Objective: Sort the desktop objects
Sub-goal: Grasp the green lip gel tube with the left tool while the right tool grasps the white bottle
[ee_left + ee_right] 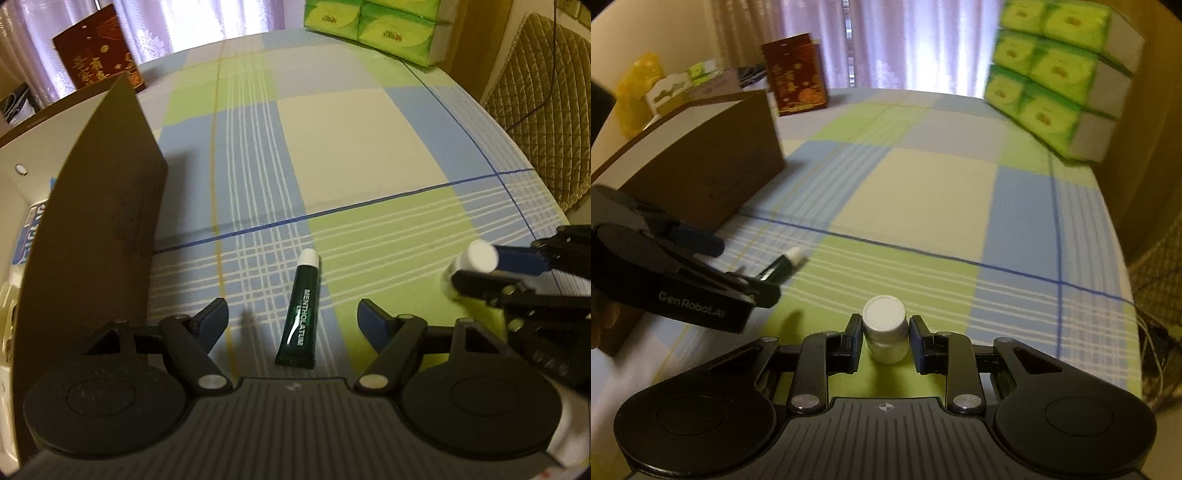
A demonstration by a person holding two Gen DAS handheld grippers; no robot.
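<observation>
One dark-green tube (298,309), white cap, lying flat.

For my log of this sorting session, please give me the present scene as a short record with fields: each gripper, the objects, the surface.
left gripper: open, low over the cloth, one finger on each side of the tube
green tube: lies flat on the cloth, white cap pointing away, label MENTHOLATUM
right gripper: shut on the white bottle
white bottle: small, white cap, held between the fingers
brown box: open, on the left side of the table
tissue packs: green, stacked at the far right
tablecloth: checked, green, blue and cream
</observation>
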